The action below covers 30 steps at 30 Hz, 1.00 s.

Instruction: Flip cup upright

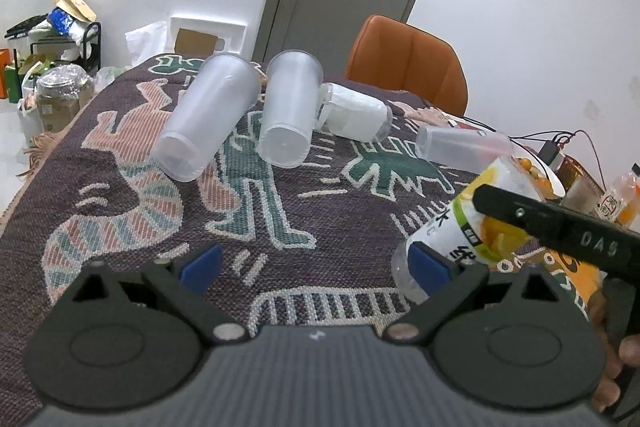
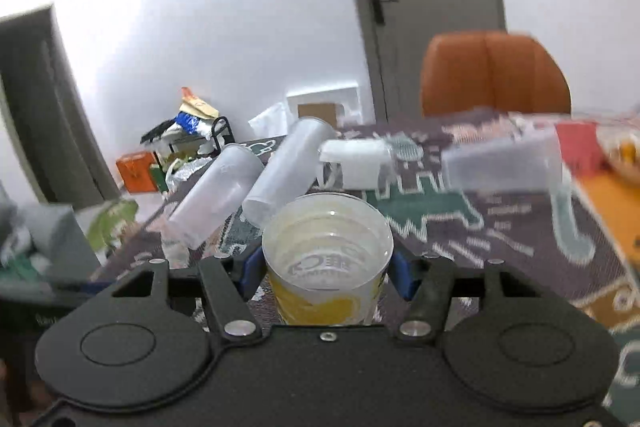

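My right gripper [image 2: 326, 269] is shut on a clear cup with a yellow lemon print [image 2: 326, 263]; its open mouth faces the camera. In the left wrist view the same cup [image 1: 468, 223] is tilted above the patterned cloth, held by the right gripper's black finger [image 1: 560, 227]. My left gripper [image 1: 316, 267] is open and empty over the cloth. Several frosted plastic cups lie on their sides further back: two tall ones [image 1: 208, 119] [image 1: 290, 107], a white one [image 1: 356, 113] and a clear one [image 1: 460, 145].
A patterned woven cloth [image 1: 280, 211] covers the table. An orange chair [image 1: 404, 63] stands behind it. A bowl of small orange fruit [image 1: 536, 171], bottles and cables sit at the right edge. Boxes and a rack [image 1: 52, 43] stand by the left wall.
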Tool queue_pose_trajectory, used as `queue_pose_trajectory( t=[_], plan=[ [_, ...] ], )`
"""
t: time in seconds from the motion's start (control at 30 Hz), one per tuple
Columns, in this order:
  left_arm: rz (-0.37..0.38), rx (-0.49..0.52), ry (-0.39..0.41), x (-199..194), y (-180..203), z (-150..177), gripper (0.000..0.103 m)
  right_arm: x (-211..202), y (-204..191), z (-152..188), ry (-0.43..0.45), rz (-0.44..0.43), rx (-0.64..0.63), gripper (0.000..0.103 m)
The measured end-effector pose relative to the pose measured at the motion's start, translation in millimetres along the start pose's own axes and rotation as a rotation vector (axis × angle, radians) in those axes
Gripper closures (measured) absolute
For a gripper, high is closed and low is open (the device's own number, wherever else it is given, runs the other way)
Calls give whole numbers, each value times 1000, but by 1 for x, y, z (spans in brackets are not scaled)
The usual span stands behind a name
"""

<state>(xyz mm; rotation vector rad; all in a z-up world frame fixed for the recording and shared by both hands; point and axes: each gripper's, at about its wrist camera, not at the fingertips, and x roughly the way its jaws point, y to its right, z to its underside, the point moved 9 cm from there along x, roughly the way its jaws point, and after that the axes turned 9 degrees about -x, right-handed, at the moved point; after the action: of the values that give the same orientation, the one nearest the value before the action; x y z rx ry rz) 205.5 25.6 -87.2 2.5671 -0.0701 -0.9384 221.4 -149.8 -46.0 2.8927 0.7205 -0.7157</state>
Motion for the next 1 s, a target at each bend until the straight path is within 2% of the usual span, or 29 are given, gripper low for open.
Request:
queue_pose_trajectory(
  t=[0.23,0.47,0.73,0.83,0.93,1.0],
  plan=[
    [-24,-3,-2,-1,-6,4,5,-9,-17,-3,16,3,-137,44],
    [-45,-19,1,-1,-12,5,5,-13,-34,0,-30,-30,-205,44],
    [-59,-1,-7,-2,-11,10,5,-7,-33,12,-57,-63,-159,40],
    [-62,-7,-2,-4,-11,10,5,-10,-33,13,-54,-61,-163,36],
    [-57,-1,3,-8,-9,11,5,-13,-31,14,-53,-68,-158,21],
    [-55,6,10,-11,-7,11,5,-17,-30,13,-33,-75,-144,19]
  ],
)
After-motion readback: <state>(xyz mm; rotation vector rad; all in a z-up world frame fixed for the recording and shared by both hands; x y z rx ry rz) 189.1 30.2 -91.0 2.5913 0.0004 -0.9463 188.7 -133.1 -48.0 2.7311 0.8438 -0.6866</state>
